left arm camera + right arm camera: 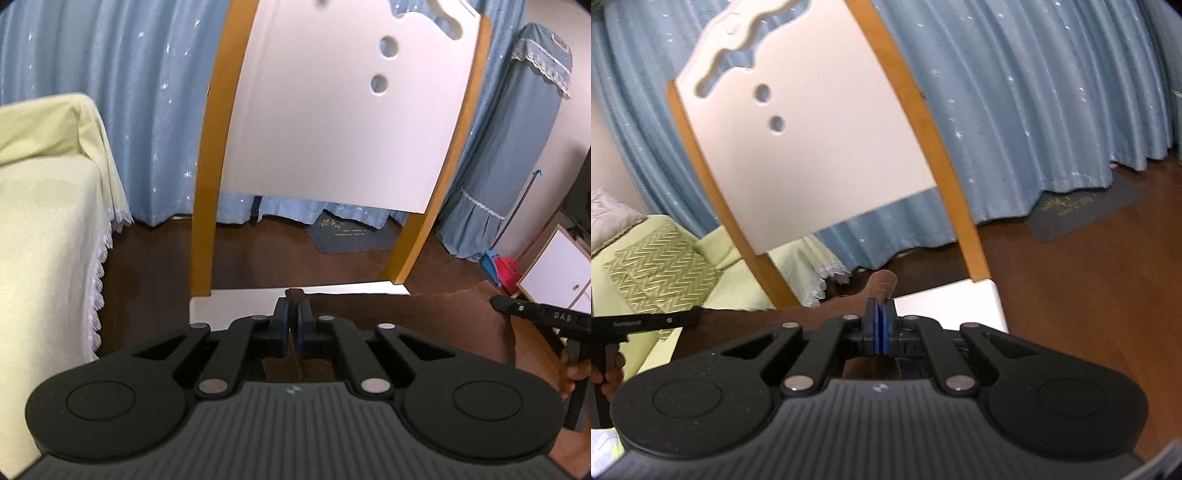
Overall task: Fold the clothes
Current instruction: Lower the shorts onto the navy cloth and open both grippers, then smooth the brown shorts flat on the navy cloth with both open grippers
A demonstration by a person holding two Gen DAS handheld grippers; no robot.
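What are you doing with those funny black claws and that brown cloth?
A person is folding clothes with a claw in each hand. The left claw is shut on one edge of a brown garment, and the right claw is shut on another edge. The cloth is stretched between them over the white seat of a chair. No fold shows yet.

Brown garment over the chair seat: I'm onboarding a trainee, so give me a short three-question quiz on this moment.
1. True or false: both grippers are shut on the brown garment.
2. What stands behind the white chair: A) blue curtain B) bare window C) bookshelf?
3. Fill in: in the left wrist view, the couch under the pale green cover is on the ___ side.

Key: 1 true, left gripper and right gripper each pinch an edge. 2 A, blue curtain. 3 left.
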